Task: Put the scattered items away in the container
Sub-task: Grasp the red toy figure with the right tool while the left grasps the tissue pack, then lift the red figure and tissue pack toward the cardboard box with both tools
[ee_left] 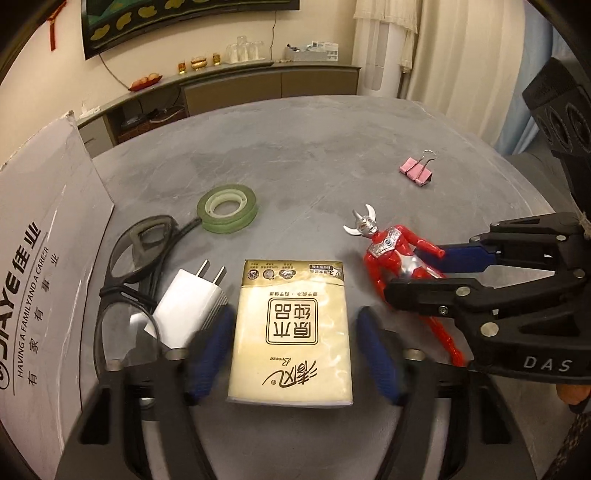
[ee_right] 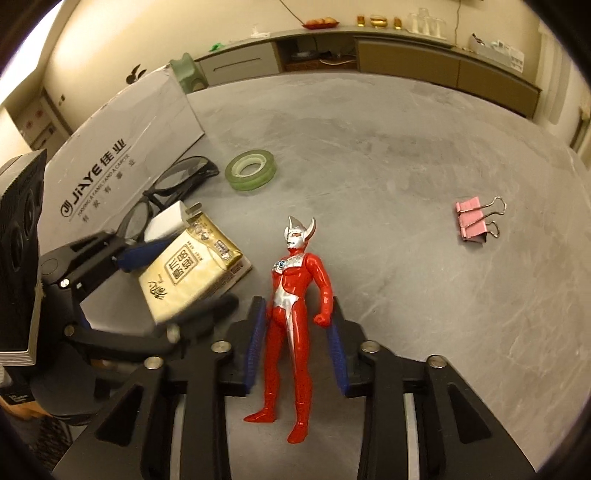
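Cream walls (ee_left: 314, 22) glow under warm light; a long grey low sideboard (ee_left: 258, 85) spans the frame's top, pale curtains (ee_left: 461, 48) upper right

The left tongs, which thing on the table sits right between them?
The tissue pack lies between the left tongs, whose blue pads flank its sides. The charger and glasses sit outside them, and the red toy figure lies between the right tongs.

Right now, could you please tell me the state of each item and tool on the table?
Tissue pack: flat, between left tool pads, ungripped.
Red figure: on its back, between open right tool pads.
Tape roll: flat.
Glasses: folded.
Binder clip: closed, alone.
Box: beside glasses.
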`<action>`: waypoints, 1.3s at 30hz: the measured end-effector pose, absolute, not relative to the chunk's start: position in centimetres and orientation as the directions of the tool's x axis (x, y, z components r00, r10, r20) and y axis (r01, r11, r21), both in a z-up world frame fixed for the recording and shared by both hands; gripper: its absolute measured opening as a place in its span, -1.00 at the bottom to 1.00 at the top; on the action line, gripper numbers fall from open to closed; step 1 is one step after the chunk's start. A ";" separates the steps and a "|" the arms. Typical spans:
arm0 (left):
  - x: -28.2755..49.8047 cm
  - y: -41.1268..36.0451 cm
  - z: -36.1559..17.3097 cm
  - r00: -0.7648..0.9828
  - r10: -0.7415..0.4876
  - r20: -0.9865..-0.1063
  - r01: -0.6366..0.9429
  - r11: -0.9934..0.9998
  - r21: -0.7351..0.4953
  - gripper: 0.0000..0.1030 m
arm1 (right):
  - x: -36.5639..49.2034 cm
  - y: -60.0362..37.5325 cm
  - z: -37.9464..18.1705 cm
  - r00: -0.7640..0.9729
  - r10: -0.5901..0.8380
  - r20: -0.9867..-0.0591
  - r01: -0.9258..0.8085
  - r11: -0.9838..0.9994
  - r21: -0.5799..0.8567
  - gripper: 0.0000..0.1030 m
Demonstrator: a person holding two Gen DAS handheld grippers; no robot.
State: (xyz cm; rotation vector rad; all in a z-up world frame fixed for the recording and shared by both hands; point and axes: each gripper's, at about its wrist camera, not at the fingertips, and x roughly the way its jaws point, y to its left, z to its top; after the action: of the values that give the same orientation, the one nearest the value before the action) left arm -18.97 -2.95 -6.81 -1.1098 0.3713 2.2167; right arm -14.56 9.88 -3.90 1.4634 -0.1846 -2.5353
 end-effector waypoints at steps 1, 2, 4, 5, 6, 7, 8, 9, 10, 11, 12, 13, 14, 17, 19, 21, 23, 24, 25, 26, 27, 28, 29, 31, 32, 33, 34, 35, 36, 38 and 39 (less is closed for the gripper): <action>-18.9 -2.9 -6.7 -0.448 0.403 -0.798 -0.645 -0.763 -0.024 0.02 | -14.6 10.0 -3.9 -0.485 -0.252 -0.837 0.110 -0.968 0.227 -0.65; -18.7 -2.9 -6.7 -0.448 0.401 -0.799 -0.647 -0.762 -0.019 0.01 | -14.5 10.1 -3.8 -0.485 -0.254 -0.837 0.103 -0.967 0.234 -0.65; -18.5 -3.0 -6.7 -0.450 0.401 -0.798 -0.649 -0.760 -0.016 0.01 | -14.5 10.2 -3.5 -0.490 -0.274 -0.827 0.099 -0.961 0.260 -0.66; -18.4 -3.1 -6.6 -0.452 0.402 -0.796 -0.647 -0.763 -0.018 0.01 | -14.6 10.2 -3.4 -0.493 -0.286 -0.822 0.093 -0.956 0.277 -0.66; -18.3 -3.3 -6.6 -0.454 0.404 -0.794 -0.644 -0.765 -0.021 0.01 | -14.5 10.3 -3.0 -0.499 -0.300 -0.813 0.087 -0.951 0.298 -0.66; -18.3 -3.4 -6.4 -0.457 0.406 -0.791 -0.641 -0.767 -0.023 0.01 | -14.5 10.4 -2.7 -0.505 -0.313 -0.804 0.084 -0.945 0.316 -0.66; -18.2 -3.7 -6.2 -0.460 0.409 -0.788 -0.638 -0.769 -0.027 0.00 | -14.5 10.3 -2.4 -0.510 -0.325 -0.797 0.083 -0.940 0.330 -0.66; -18.1 -4.0 -5.7 -0.465 0.418 -0.781 -0.635 -0.772 -0.035 0.00 | -14.4 10.4 -2.0 -0.515 -0.337 -0.788 0.082 -0.935 0.346 -0.66; -18.0 -4.0 -5.2 -0.471 0.426 -0.773 -0.631 -0.774 -0.042 0.00 | -14.3 10.3 -1.6 -0.520 -0.347 -0.781 0.082 -0.930 0.358 -0.66; -17.9 -4.3 -4.6 -0.478 0.435 -0.763 -0.628 -0.777 -0.050 0.00 | -14.3 10.2 -1.3 -0.524 -0.357 -0.773 0.083 -0.925 0.370 -0.66; -17.9 -4.7 -4.0 -0.487 0.446 -0.751 -0.623 -0.780 -0.059 0.00 | -14.2 10.1 -0.9 -0.530 -0.364 -0.766 0.084 -0.921 0.379 -0.66; -17.9 -5.1 -3.4 -0.495 0.457 -0.739 -0.619 -0.782 -0.069 0.00 | -14.1 9.9 -0.6 -0.536 -0.366 -0.761 0.085 -0.920 0.383 -0.66; -17.9 -5.5 -2.9 -0.500 0.467 -0.729 -0.615 -0.784 -0.080 0.00 | -14.0 9.7 -0.2 -0.543 -0.366 -0.756 0.085 -0.919 0.384 -0.66; -17.8 -6.5 -1.5 -0.509 0.495 -0.704 -0.607 -0.786 -0.115 0.00 | -13.6 9.0 1.0 -0.562 -0.382 -0.734 0.102 -0.912 0.396 -0.65; -17.9 -7.2 -0.7 -0.515 0.507 -0.691 -0.604 -0.787 -0.127 0.01 | -13.4 8.6 1.7 -0.576 -0.382 -0.723 0.114 -0.913 0.392 -0.65; -17.6 -7.5 0.0 -0.518 0.520 -0.679 -0.605 -0.784 -0.139 0.00 | -13.1 8.1 2.4 -0.591 -0.386 -0.708 0.125 -0.911 0.392 -0.65; -17.2 -7.9 0.7 -0.521 0.534 -0.666 -0.606 -0.781 -0.152 0.01 | -12.9 7.8 3.1 -0.604 -0.386 -0.697 0.138 -0.912 0.385 -0.65; -17.0 -8.2 1.1 -0.523 0.541 -0.659 -0.610 -0.777 -0.154 0.00 | -12.8 7.6 3.4 -0.611 -0.384 -0.692 0.142 -0.913 0.382 -0.65; -16.9 -8.5 1.5 -0.525 0.545 -0.653 -0.613 -0.775 -0.154 0.00 | -12.7 7.4 3.6 -0.615 -0.384 -0.688 0.145 -0.913 0.380 -0.65; -16.7 -8.7 1.9 -0.530 0.549 -0.646 -0.613 -0.774 -0.155 0.00 | -12.5 7.2 3.8 -0.618 -0.386 -0.685 0.150 -0.913 0.380 -0.65; -16.4 -9.0 2.3 -0.532 0.554 -0.641 -0.616 -0.772 -0.155 0.01 | -12.4 7.1 4.0 -0.622 -0.387 -0.681 0.154 -0.913 0.378 -0.65; -16.3 -9.2 2.7 -0.534 0.559 -0.634 -0.619 -0.769 -0.157 0.01 | -12.3 6.9 4.2 -0.625 -0.388 -0.677 0.158 -0.913 0.377 -0.65; -16.0 -9.5 3.0 -0.538 0.562 -0.629 -0.620 -0.769 -0.156 0.00 | -12.2 6.8 4.4 -0.626 -0.391 -0.674 0.162 -0.911 0.378 -0.65; -15.5 -10.3 3.8 -0.549 0.565 -0.616 -0.620 -0.769 -0.154 0.01 | -12.0 6.4 4.8 -0.632 -0.396 -0.666 0.172 -0.910 0.378 -0.65; -15.4 -10.7 4.1 -0.553 0.566 -0.611 -0.619 -0.770 -0.153 0.01 | -11.8 6.2 5.0 -0.634 -0.400 -0.662 0.178 -0.908 0.378 -0.65; -15.2 -11.1 4.4 -0.560 0.566 -0.605 -0.616 -0.773 -0.152 0.00 | -11.8 6.0 5.1 -0.636 -0.404 -0.658 0.184 -0.907 0.379 -0.65; -15.0 -11.5 4.8 -0.564 0.569 -0.598 -0.616 -0.773 -0.154 0.01 | -11.7 5.7 5.4 -0.640 -0.407 -0.652 0.190 -0.906 0.379 -0.65; -14.8 -12.0 5.1 -0.568 0.572 -0.592 -0.616 -0.772 -0.156 0.00 | -11.5 5.4 5.7 -0.642 -0.411 -0.646 0.198 -0.904 0.378 -0.65; -14.7 -12.4 5.4 -0.574 0.573 -0.585 -0.613 -0.774 -0.157 0.01 | -11.4 5.1 5.9 -0.644 -0.417 -0.642 0.208 -0.902 0.378 -0.65; -14.4 -13.2 5.9 -0.580 0.580 -0.572 -0.612 -0.774 -0.164 0.01 | -11.2 4.4 6.4 -0.648 -0.425 -0.633 0.224 -0.900 0.375 -0.65; -14.5 -13.6 6.2 -0.585 0.580 -0.566 -0.608 -0.776 -0.167 0.01 | -11.2 4.0 6.6 -0.648 -0.428 -0.630 0.231 -0.898 0.373 -0.65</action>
State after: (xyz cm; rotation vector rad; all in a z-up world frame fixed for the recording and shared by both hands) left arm -14.49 -13.58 6.17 -0.8089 0.0583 2.3233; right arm -11.18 4.04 6.56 1.0643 -0.3684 -2.5332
